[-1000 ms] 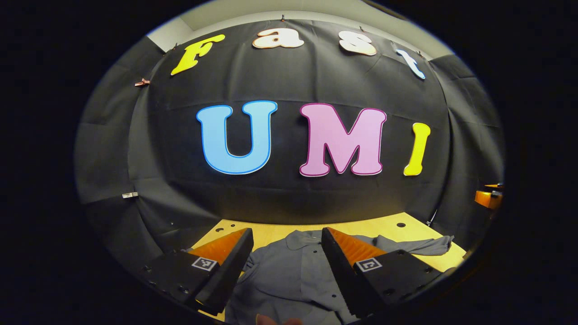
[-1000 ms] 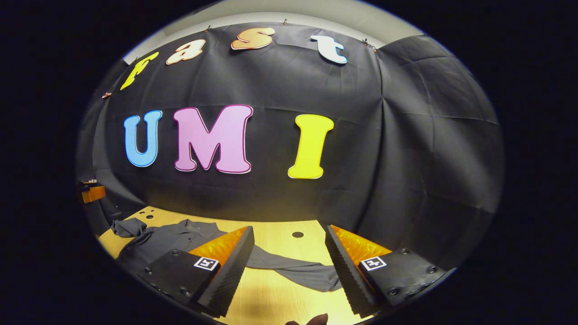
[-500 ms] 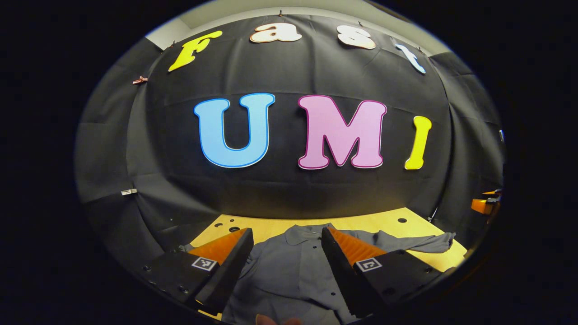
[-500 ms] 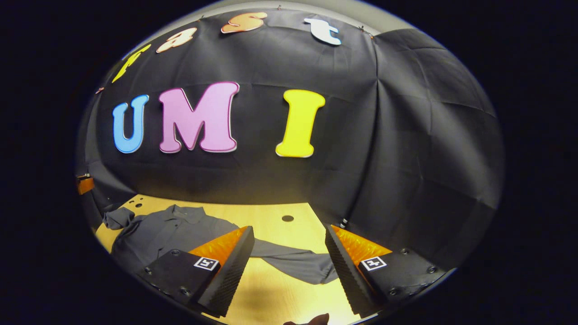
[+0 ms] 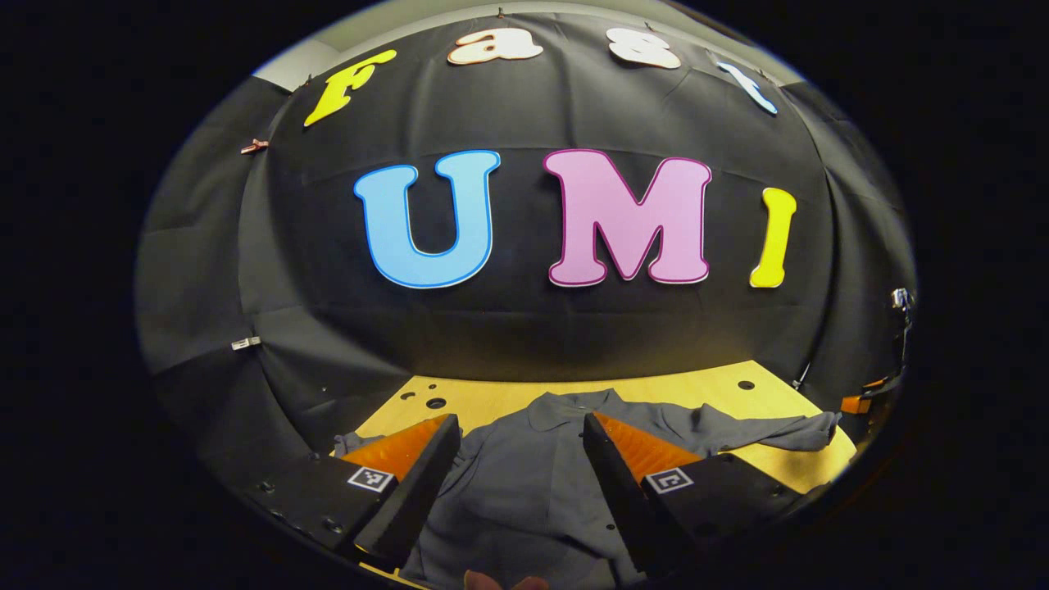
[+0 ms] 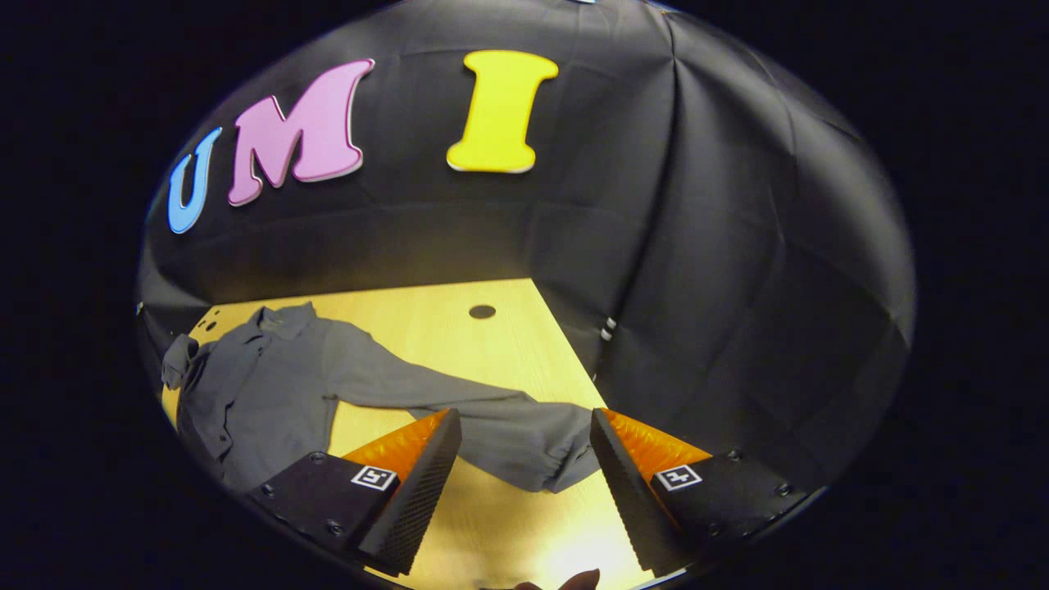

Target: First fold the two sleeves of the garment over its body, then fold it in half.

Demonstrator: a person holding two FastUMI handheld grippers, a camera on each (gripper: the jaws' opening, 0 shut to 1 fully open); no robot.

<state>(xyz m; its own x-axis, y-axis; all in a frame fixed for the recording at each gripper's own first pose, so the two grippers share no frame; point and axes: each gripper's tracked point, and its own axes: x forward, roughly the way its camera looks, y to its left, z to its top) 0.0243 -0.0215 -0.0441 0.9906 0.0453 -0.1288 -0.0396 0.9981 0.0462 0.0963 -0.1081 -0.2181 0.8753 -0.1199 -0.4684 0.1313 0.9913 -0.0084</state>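
Jaws of both grippers gape wide above shirt [image 6: 270, 385], empty.

- Left gripper view looks low across the grey button-up shirt [image 5: 533, 483] toward the back wall.
- Right gripper view tilts downward over the pale wooden table [image 6: 459, 344]; both share that shirt [image 6: 270, 385].

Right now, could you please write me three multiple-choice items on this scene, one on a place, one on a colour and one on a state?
1. Where does the cuff of the long sleeve lie?
A. between the right hand-held gripper's fingers
B. on the collar
C. off the wooden table

2. What colour is the button-up shirt?
A. red
B. grey
C. white

3. How is the left hand-held gripper?
A. shut on the collar
B. shut on a sleeve
C. open above the shirt's body

Answers: 1 A, the cuff shows in the gap between the fingers; 2 B, grey cloth in both views; 3 C, its fingers stand apart.
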